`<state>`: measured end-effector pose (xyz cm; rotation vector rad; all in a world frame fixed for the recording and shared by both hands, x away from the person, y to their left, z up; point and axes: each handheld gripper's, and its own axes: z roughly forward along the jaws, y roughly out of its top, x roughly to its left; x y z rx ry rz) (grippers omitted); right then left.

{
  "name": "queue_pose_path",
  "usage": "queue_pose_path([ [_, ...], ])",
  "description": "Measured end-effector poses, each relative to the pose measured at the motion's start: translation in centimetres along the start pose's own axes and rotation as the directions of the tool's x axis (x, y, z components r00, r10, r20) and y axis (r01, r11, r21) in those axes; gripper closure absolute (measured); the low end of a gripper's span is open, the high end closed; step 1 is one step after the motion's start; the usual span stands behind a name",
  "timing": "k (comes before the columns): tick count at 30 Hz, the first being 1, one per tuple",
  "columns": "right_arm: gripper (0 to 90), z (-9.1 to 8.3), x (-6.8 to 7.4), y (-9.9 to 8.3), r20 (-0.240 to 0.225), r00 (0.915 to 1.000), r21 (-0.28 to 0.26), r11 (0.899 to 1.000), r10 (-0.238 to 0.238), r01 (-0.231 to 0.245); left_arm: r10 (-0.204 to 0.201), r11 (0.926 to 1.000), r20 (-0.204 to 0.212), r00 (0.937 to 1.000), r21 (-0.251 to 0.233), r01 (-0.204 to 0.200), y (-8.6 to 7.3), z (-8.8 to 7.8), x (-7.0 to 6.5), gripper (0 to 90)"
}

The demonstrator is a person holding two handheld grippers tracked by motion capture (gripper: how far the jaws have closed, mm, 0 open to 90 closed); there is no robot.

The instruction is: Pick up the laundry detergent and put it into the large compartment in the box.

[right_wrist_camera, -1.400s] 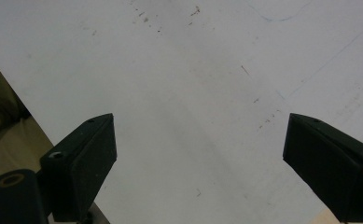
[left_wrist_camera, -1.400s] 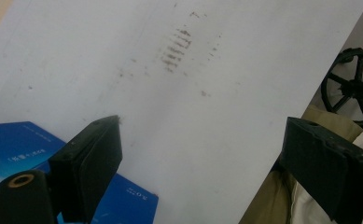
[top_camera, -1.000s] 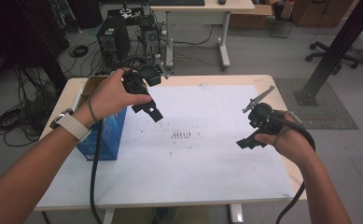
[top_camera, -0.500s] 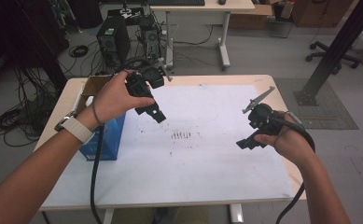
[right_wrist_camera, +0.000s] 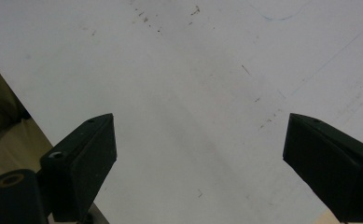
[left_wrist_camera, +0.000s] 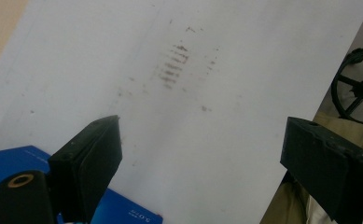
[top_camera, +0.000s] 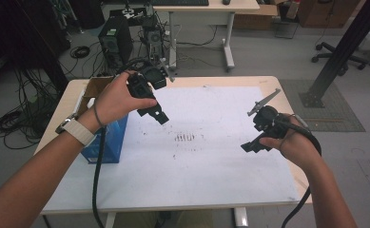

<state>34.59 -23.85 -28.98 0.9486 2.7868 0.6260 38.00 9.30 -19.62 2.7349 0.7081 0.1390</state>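
Observation:
No task objects are named. My left gripper is held in a hand above the far left part of the white sheet. In the left gripper view its jaws stand wide apart, open, nothing between them, with the smudged sheet below. My right gripper hovers over the sheet's right side, pointing left and down. In the right gripper view the gripper is open with bare white sheet between its jaws.
A blue box stands at the table's left edge, with an open cardboard box behind it. Dark smudges mark the sheet's middle. Beyond the wooden table are a computer tower, floor cables, a desk and a black post.

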Motion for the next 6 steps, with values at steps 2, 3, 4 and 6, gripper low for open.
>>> queue_pose_path([
  [2, 9.8, 0.01, 0.00, -0.03, 0.000, 1.0000, 0.001, 1.000, 0.001, -0.001, -0.001, 1.0000, 0.004, 1.0000, 0.000, 0.001, -0.02, 0.08, 0.03, 12.8],
  [3, 9.8, 0.02, 0.00, -0.04, 0.000, 1.0000, -0.001, 1.000, 0.001, -0.001, 0.000, 1.0000, 0.003, 1.0000, 0.000, 0.000, -0.01, 0.08, 0.04, 12.8],
  [4, 9.8, 0.02, -0.02, -0.05, -0.001, 1.0000, 0.000, 1.000, 0.003, -0.003, 0.000, 1.0000, 0.004, 1.0000, 0.000, 0.000, -0.01, 0.07, 0.06, 12.8],
  [6, 9.8, 0.01, -0.05, -0.06, 0.000, 1.0000, 0.000, 1.000, 0.003, -0.003, -0.001, 1.0000, 0.004, 1.0000, -0.001, 0.001, -0.02, 0.01, 0.11, 12.8],
])
